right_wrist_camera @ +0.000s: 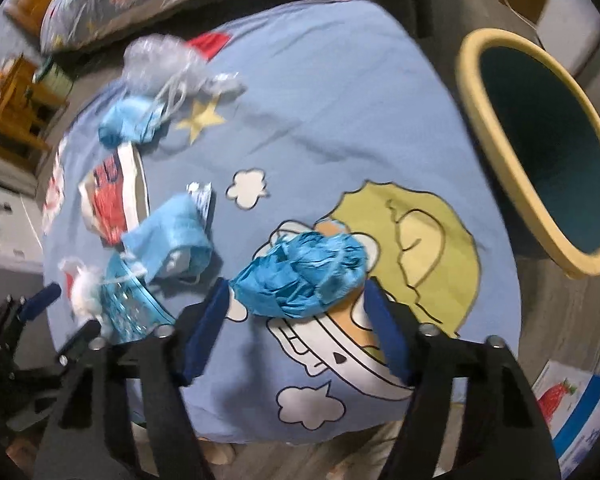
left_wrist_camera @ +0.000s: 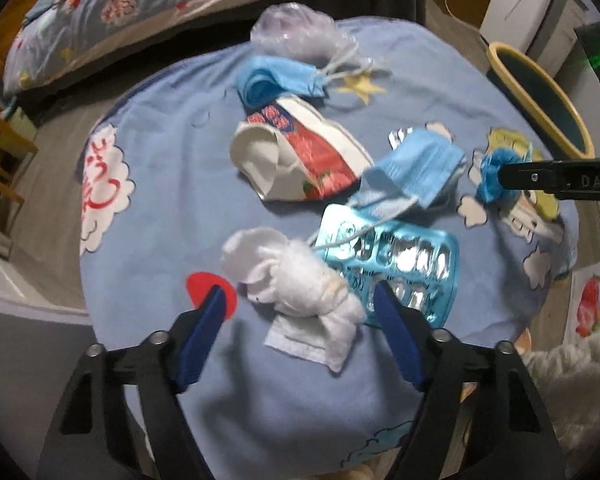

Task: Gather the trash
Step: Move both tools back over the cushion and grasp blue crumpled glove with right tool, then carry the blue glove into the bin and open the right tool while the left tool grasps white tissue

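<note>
Trash lies on a blue cartoon cloth. My left gripper is open around a crumpled white tissue, which lies on the cloth beside a blue pill blister pack. My right gripper is open with a crumpled blue wad between its fingers; the wad also shows in the left wrist view. A blue face mask, a red-and-white carton, a second mask and a clear plastic bag lie further back. A yellow-rimmed bin stands to the right.
A bed with a patterned quilt runs along the back. Wooden furniture stands at the left. A strawberry-print box lies on the floor at the lower right. A white cabinet stands behind the bin.
</note>
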`<state>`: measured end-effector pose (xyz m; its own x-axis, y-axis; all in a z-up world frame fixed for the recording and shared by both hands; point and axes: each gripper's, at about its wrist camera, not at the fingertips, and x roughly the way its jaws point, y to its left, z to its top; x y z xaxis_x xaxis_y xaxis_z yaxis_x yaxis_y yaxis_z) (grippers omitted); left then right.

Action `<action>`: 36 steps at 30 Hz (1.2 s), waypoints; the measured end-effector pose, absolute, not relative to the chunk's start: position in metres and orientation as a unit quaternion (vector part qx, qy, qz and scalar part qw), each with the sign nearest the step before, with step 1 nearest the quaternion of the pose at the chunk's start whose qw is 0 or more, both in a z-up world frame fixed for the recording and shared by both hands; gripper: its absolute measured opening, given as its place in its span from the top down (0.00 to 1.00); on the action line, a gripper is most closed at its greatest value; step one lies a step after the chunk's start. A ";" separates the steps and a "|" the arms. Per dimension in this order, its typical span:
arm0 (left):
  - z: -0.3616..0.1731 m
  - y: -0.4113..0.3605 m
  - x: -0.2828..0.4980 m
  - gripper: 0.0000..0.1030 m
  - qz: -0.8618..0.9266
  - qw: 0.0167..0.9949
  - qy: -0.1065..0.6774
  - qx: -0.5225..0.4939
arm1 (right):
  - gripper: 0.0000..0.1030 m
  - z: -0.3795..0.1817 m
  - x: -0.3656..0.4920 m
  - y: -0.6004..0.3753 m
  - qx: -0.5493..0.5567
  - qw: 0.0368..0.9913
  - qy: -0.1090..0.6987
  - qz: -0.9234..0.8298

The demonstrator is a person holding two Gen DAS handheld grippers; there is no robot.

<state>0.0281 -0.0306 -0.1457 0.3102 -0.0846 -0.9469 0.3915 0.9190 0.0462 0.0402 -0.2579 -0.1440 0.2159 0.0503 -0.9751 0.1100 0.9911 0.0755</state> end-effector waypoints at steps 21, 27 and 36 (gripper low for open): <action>-0.086 -0.012 0.026 0.75 -0.152 0.843 0.508 0.089 | 0.89 -0.098 0.039 -0.270 0.092 0.818 0.568 0.017; -0.062 -0.022 0.027 0.75 -0.168 0.860 0.475 0.085 | 0.89 -0.068 0.037 -0.283 0.129 0.834 0.537 0.024; -0.038 -0.049 0.028 0.75 -0.196 0.869 0.449 0.075 | 0.89 -0.038 0.036 -0.316 0.142 0.855 0.500 0.008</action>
<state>0.0282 -0.0491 -0.0385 0.5207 -0.2727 -0.8090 0.4073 0.9122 -0.0453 0.0358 -0.3156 -0.0381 0.5006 0.1547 -0.8518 0.1282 0.9598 0.2497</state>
